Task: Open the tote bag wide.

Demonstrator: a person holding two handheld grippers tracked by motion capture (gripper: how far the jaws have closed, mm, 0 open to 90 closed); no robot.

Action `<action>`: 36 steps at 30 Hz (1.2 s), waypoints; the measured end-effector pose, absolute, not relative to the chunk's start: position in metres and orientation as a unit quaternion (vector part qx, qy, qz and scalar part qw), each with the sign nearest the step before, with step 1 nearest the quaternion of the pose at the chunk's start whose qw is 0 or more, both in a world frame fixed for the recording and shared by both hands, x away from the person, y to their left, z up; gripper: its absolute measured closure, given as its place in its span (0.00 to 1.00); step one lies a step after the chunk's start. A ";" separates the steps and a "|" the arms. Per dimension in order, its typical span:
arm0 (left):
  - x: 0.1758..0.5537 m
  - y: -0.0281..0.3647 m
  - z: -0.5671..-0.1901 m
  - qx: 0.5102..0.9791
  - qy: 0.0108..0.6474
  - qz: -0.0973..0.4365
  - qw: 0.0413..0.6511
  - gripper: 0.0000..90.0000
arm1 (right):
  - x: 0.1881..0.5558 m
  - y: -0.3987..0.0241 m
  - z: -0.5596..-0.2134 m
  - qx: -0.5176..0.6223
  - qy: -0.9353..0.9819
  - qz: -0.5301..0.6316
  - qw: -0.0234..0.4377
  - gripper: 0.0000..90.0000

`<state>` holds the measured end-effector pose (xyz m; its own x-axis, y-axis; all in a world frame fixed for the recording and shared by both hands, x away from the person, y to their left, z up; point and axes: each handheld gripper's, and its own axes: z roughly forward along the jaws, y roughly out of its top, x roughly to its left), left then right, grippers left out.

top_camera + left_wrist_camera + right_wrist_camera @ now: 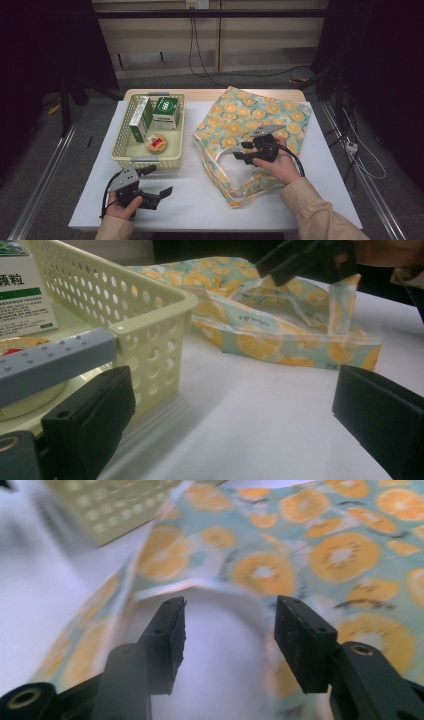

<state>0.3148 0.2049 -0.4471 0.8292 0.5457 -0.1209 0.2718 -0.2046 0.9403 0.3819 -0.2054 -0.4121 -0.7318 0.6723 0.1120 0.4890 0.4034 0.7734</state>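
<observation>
A tote bag printed with orange slices [252,117] lies flat on the right half of the white table [200,200]. Its handle loop [210,587] curves just ahead of my right gripper [240,150], which hovers open over the bag's mouth with nothing between its jaws [227,630]. A pale yellow perforated basket [122,142] stands at the left and holds two green-and-white boxes [166,112] and a small round tin [156,143]. My left gripper [160,181] rests open near the table's front edge, just in front of the basket [150,325].
The basket's grey handle [55,360] lies close to my left gripper's left jaw. The other gripper [310,260] hangs above the bag [280,335] in the left gripper view. Dark frame posts and cables stand beyond the table's far edge.
</observation>
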 end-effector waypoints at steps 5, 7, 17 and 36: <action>0.315 0.202 -0.447 0.769 0.264 0.120 0.570 0.04 | 0.351 -0.198 -0.414 0.312 0.847 0.422 0.082 0.51; 0.315 0.202 -0.447 0.770 0.264 0.120 0.569 0.04 | 0.339 -0.193 -0.417 0.299 0.852 0.424 0.070 0.51; 0.315 0.202 -0.447 0.771 0.263 0.122 0.567 0.04 | 0.316 -0.172 -0.441 0.264 0.877 0.400 0.038 0.61; 0.315 0.203 -0.446 0.769 0.265 0.123 0.569 0.04 | 0.321 -0.161 -0.446 0.249 0.884 0.395 0.013 0.98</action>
<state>0.3146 0.2027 -0.4457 0.8292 0.5473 -0.1131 0.2679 -0.2118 0.9399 0.3210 -0.1611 -0.4455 -0.8758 0.4505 0.1732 0.4295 0.5639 0.7053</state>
